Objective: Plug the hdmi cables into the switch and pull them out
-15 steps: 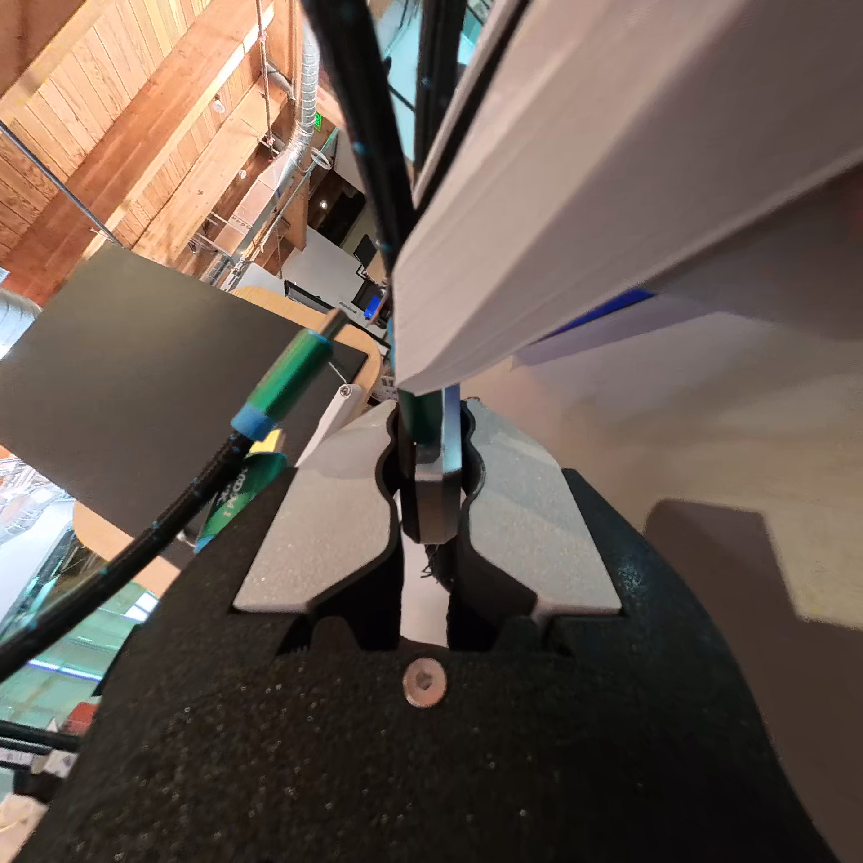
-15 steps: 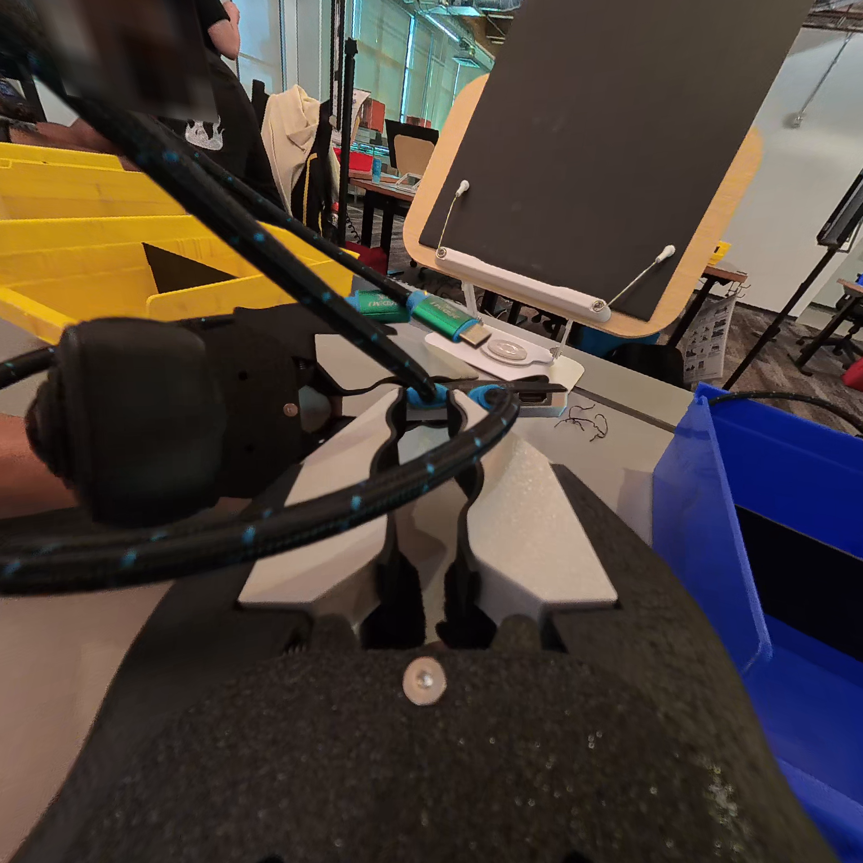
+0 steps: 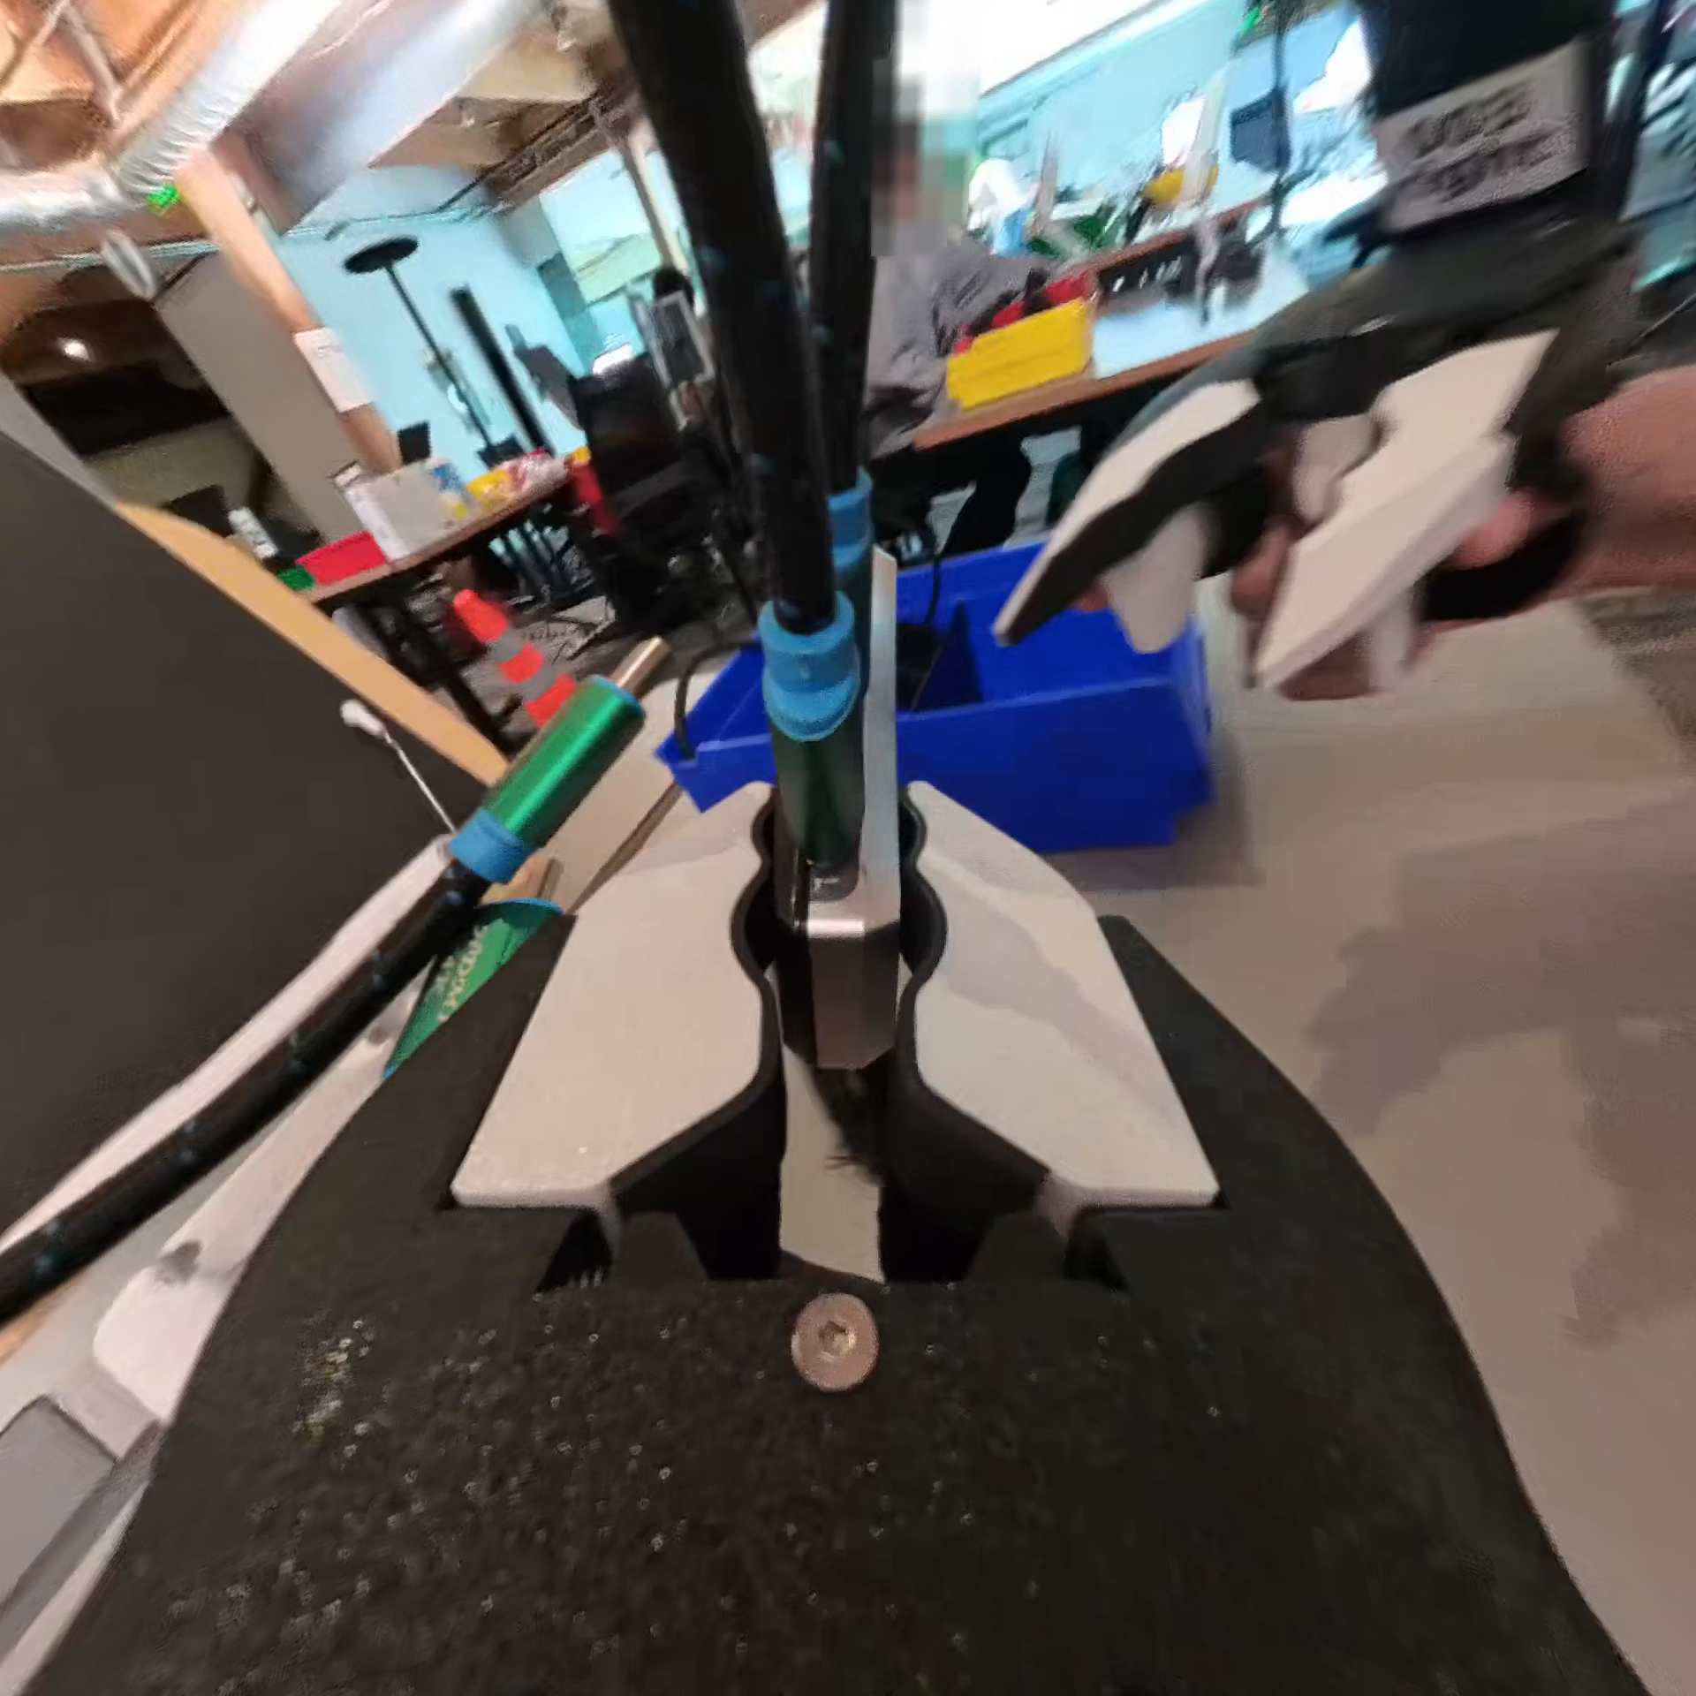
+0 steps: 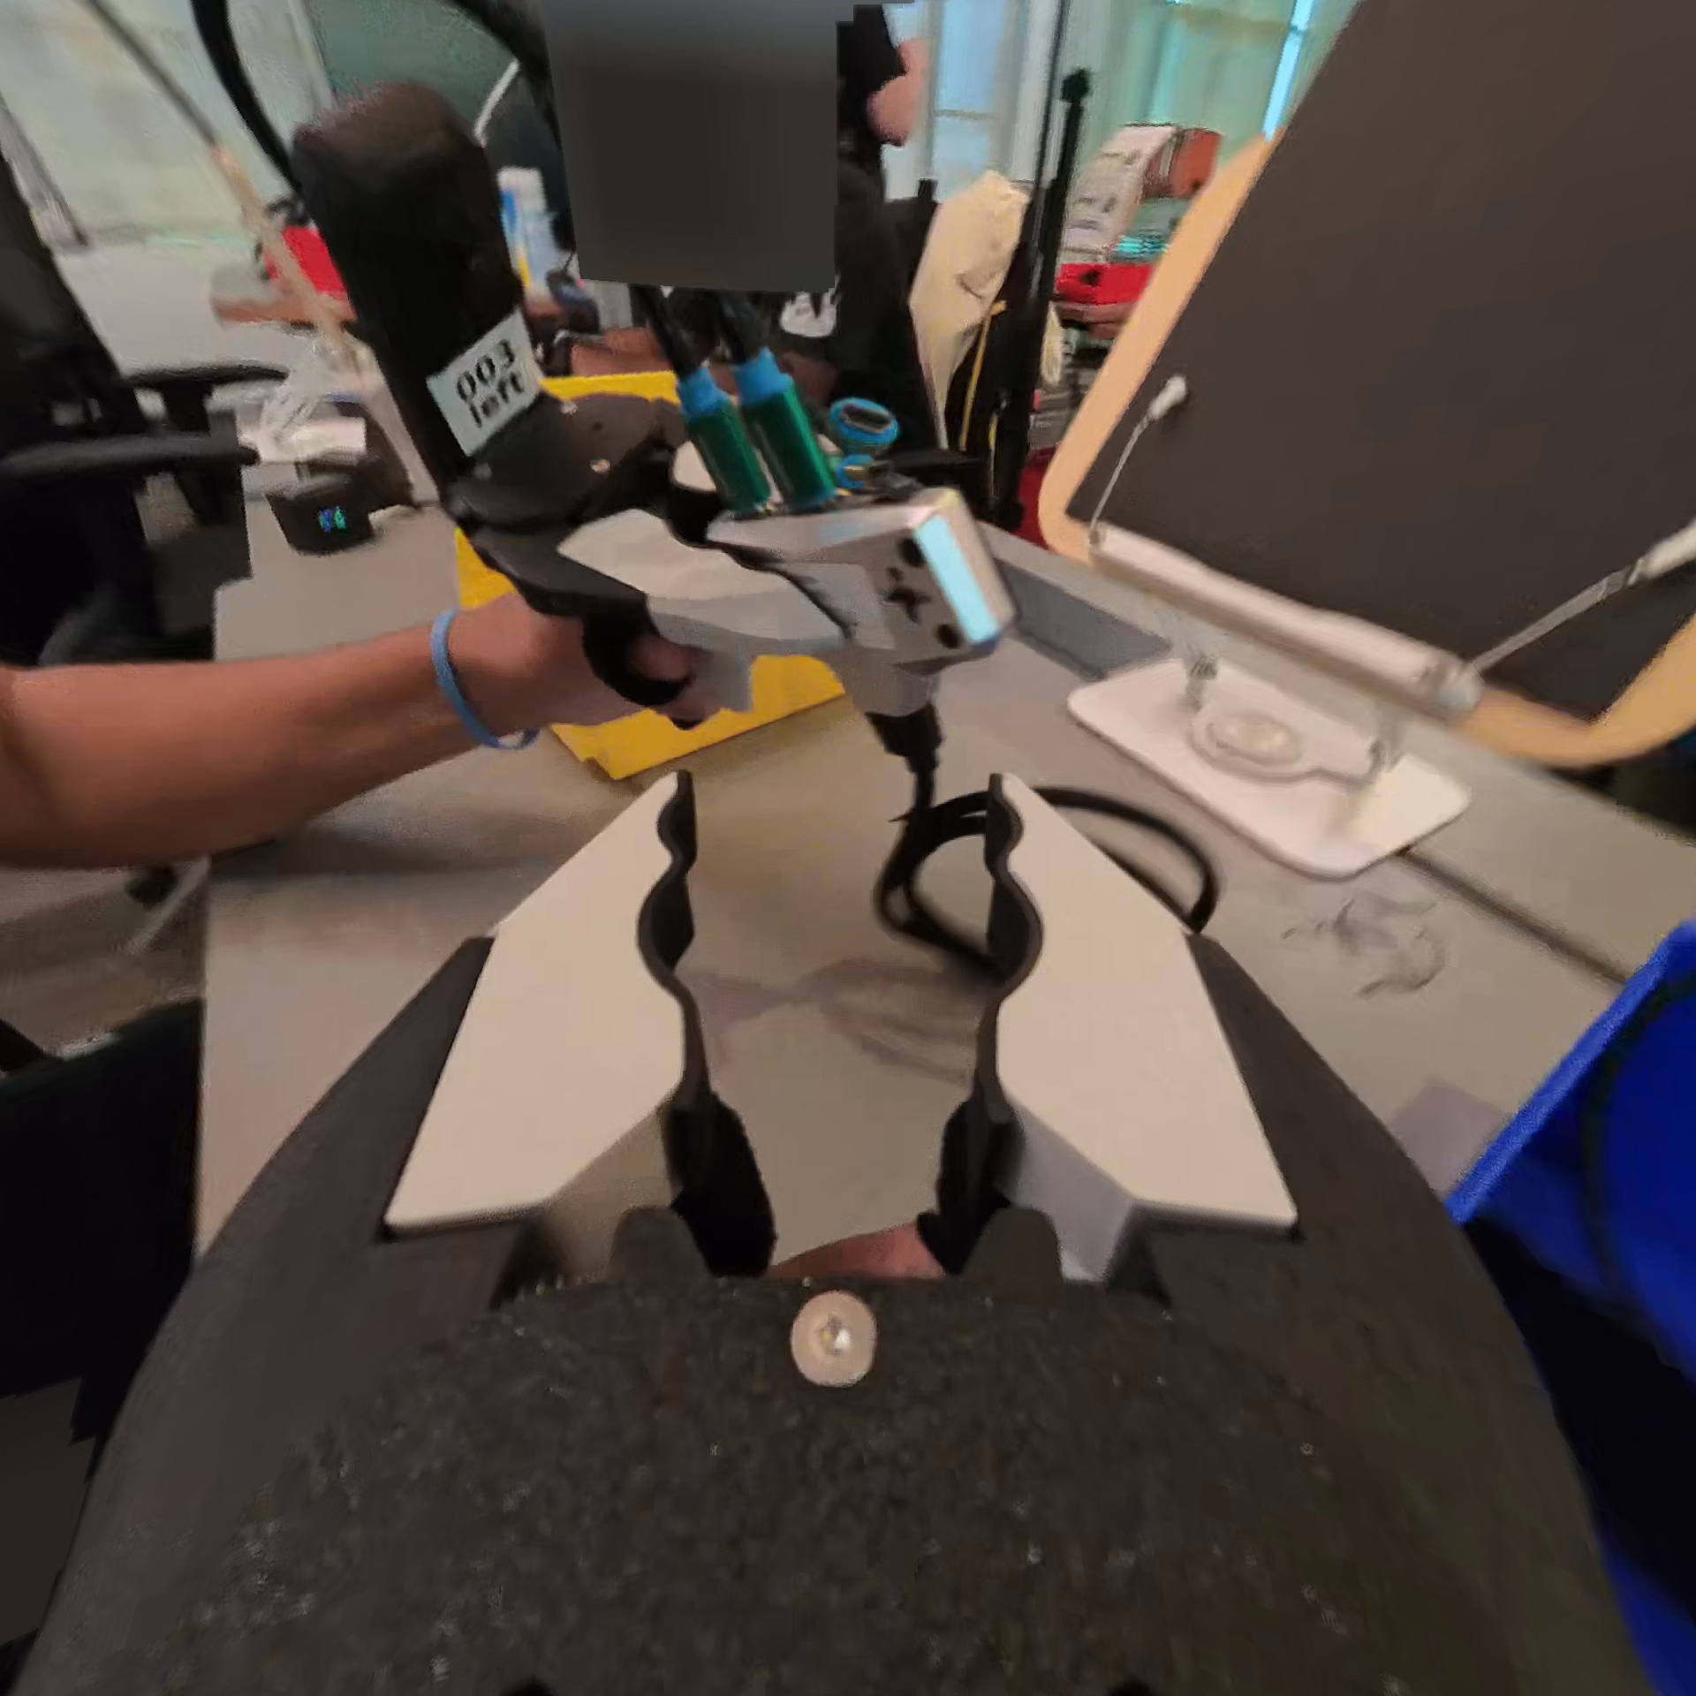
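Left tool (image 3: 835, 927) is clamped narrow on the silver switch (image 3: 849, 973), held up off the worktop (image 4: 808, 918). Two green-bodied hdmi cables (image 4: 766, 440) are plugged into the switch top, side by side, blue collars up, black leads rising out of frame. A third green plug (image 3: 551, 780) hangs loose just left of the switch, not inserted. A thin black lead (image 4: 918, 826) drops from the switch underside and coils on the worktop below it.

Right tool (image 4: 840, 918) is spread wide, holding nothing, in front of and below the switch, well apart from it.

Risks, as judgement: pulling a plug at an angle could twist the switch out of the narrow clamp, since only its edge sits between the pads. The two plugs nearly touch, so the wide tool may catch both at once or pinch a lead instead of a plug body. The coiled lead could snag a finger coming up from below.

Room: open worktop under the switch. Blue bin (image 4: 1615, 1101) is close right of the switch, the black board on a white stand (image 4: 1285, 780) behind-right, yellow bin (image 4: 697, 725) behind-left. Approach from above is crowded by the leads.
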The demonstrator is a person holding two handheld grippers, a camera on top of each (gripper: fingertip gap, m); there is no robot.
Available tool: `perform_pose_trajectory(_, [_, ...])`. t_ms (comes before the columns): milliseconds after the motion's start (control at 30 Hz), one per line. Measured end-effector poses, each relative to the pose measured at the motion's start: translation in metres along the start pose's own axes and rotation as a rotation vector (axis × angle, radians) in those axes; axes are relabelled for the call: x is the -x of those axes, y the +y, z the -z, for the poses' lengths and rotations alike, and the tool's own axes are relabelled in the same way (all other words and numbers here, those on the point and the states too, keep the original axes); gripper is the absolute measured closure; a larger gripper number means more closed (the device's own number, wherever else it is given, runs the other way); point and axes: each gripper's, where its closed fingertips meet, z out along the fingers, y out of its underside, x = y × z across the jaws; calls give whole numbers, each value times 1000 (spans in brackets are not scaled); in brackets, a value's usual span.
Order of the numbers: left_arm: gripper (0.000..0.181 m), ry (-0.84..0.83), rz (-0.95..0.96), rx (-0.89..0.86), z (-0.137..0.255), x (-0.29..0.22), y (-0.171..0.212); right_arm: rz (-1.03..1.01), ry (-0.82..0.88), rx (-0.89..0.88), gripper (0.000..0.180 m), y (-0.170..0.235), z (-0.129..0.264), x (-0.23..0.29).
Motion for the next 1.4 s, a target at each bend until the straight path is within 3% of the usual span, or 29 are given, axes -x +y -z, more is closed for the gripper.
perform_pose_trajectory(67, [160,94,13,-26,15,-7,-25,120,-11,-26,116,-34,-4,-6])
perform_pose_trajectory(200, [159,221,-45,-10,31,-28,-68,244,-212,-18,117,-87,-22,23])
perform_pose_trajectory(233, [159,230,-68,8,31,-32,-75,270,-269,-4,123,-94,-26,34])
perform_pose_trajectory(267, [159,223,-91,33,32,-34,-80,309,-358,6,146,-98,-26,49])
perform_pose_trajectory(300, [160,191,-103,49,33,-31,-84,342,-403,32,158,-100,-25,56])
perform_pose_trajectory(367, [150,73,-91,66,40,-17,-91,423,-373,77,160,-111,-23,49])
perform_pose_trajectory(433, [126,-30,-64,133,54,-7,-84,482,-280,80,160,-133,-15,24])
perform_pose_trajectory(567, [129,-27,24,225,89,-39,-53,458,-105,19,160,-188,12,-52])
perform_pose_trajectory(667, [136,30,146,249,115,-82,-29,344,38,-33,160,-200,34,-122])
perform_pose_trajectory(800, [141,109,417,233,146,-146,1,76,219,-146,160,-155,71,-203])
perform_pose_trajectory(900, [144,73,565,234,166,-182,22,-145,384,-191,160,-78,96,-249])
perform_pose_trajectory(1000, [146,20,655,203,181,-209,23,-207,539,-59,156,8,110,-265])
perform_pose_trajectory(1133, [149,-79,732,134,192,-220,27,-258,714,-46,157,36,128,-274])
perform_pose_trajectory(1267, [152,-114,843,44,194,-218,31,-306,748,78,159,82,109,-276])
perform_pose_trajectory(1400, [154,-144,808,46,199,-213,35,-443,816,17,159,97,105,-289])
